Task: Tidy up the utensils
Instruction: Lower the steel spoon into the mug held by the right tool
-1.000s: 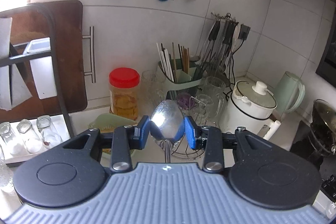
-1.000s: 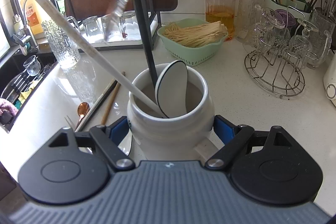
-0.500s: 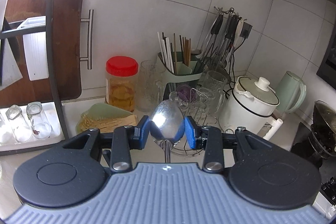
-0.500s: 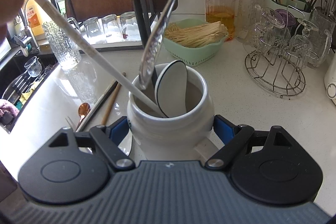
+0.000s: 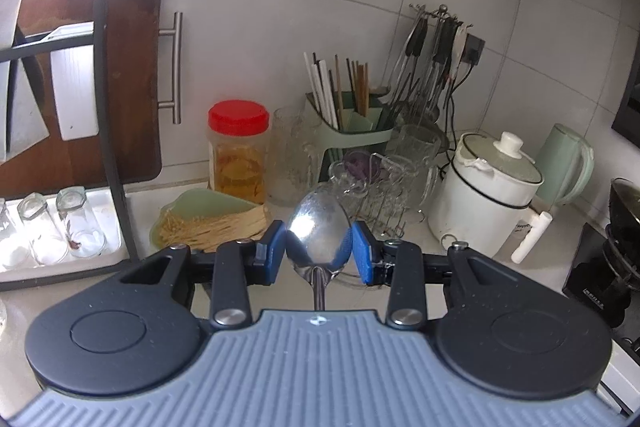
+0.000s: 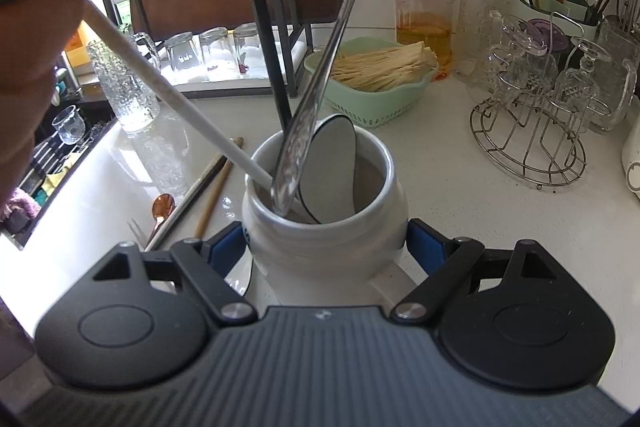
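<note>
Our left tool (image 5: pixel 319 247) tilts downward, its blue pads pressed against the two edges of a steel spoon's (image 5: pixel 318 227) bowl, so it is clamped there with the handle hanging below. Seen from the right wrist, that same tool sits high in the upper part of the view, and our left hand (image 6: pixel 36 39) wraps it at the upper left, fingers blurred. Our right tool (image 6: pixel 326 247) angles down more steeply, pads against both sides of a white jar (image 6: pixel 324 243), gripping it
</note>
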The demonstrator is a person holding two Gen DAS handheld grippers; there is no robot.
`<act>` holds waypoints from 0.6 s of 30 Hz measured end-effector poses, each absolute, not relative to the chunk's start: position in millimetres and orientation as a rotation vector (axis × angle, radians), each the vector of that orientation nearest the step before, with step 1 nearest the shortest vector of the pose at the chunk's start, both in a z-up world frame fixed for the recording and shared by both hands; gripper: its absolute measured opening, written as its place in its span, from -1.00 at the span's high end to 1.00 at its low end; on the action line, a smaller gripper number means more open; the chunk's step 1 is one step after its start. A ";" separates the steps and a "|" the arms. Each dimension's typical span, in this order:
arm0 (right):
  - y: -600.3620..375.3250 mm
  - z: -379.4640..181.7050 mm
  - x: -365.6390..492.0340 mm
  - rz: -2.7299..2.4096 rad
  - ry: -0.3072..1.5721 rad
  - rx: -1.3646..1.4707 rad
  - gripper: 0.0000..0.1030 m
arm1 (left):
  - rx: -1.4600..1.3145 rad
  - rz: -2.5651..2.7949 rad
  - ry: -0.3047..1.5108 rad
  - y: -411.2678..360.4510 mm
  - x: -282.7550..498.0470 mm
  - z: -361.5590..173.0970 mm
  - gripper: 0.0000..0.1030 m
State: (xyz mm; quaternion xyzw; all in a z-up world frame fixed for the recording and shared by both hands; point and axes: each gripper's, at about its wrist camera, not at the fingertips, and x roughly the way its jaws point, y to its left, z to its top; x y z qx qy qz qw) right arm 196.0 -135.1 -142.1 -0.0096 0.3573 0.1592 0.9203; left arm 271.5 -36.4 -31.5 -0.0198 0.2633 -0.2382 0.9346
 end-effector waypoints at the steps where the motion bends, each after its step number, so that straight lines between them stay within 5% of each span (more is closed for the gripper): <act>1: -135.6 -142.0 196.3 0.329 0.735 -0.019 -0.73 | -0.037 -0.487 0.541 -36.5 270.9 -32.1 0.19; 18: -138.9 -142.8 193.7 0.352 0.715 -0.015 -0.73 | -0.017 -0.433 0.746 -28.6 253.0 -4.4 0.20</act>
